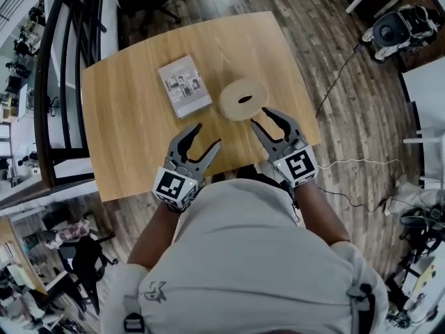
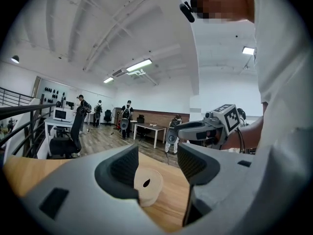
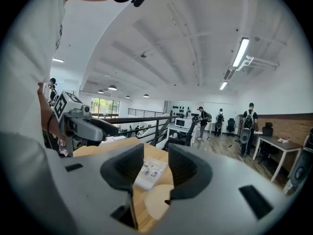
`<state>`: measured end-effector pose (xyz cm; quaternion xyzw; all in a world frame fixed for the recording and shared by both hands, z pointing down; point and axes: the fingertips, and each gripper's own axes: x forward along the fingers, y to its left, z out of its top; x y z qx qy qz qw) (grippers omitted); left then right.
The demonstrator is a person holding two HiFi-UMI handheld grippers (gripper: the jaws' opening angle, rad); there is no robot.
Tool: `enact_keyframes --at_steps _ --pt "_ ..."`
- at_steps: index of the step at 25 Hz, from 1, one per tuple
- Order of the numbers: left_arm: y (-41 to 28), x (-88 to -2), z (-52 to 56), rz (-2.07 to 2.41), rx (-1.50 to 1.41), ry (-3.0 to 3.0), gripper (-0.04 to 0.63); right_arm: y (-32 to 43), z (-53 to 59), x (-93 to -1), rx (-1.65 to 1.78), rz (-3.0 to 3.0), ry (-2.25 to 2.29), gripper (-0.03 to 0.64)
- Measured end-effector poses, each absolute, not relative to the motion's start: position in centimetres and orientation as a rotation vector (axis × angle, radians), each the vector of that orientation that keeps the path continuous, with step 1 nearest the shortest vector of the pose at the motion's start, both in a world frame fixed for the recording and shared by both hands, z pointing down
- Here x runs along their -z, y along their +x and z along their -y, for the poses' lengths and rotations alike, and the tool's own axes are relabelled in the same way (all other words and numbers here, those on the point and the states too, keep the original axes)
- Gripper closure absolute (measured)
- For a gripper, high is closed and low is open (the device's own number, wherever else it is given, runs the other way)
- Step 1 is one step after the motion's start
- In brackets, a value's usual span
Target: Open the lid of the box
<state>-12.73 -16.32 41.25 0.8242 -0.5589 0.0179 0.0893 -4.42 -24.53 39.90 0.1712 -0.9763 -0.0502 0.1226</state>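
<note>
**Both tools spread, box lid shut**

My left tool (image 1: 208,135) and right tool (image 1: 261,117) hover over the near tabletop (image 1: 132,117), jaws apart and empty. The box (image 1: 184,85) lies flat farther off, left of a round disc (image 1: 243,99). The right tool's tips are just beside that disc.

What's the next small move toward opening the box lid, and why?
Probably ease the right gripper forward over the round beige box. Its open, empty jaws sit right beside the box's rim, while the left gripper, also open, is farther from it.
</note>
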Motion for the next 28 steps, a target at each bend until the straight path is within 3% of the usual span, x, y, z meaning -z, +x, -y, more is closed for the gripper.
enact_keyframes --at_steps 28 --pt "-11.9 -53.0 24.4 1.673 -0.32 2.293 0.356 -6.1 34.8 -56.9 0.46 2.463 -0.054 0.43"
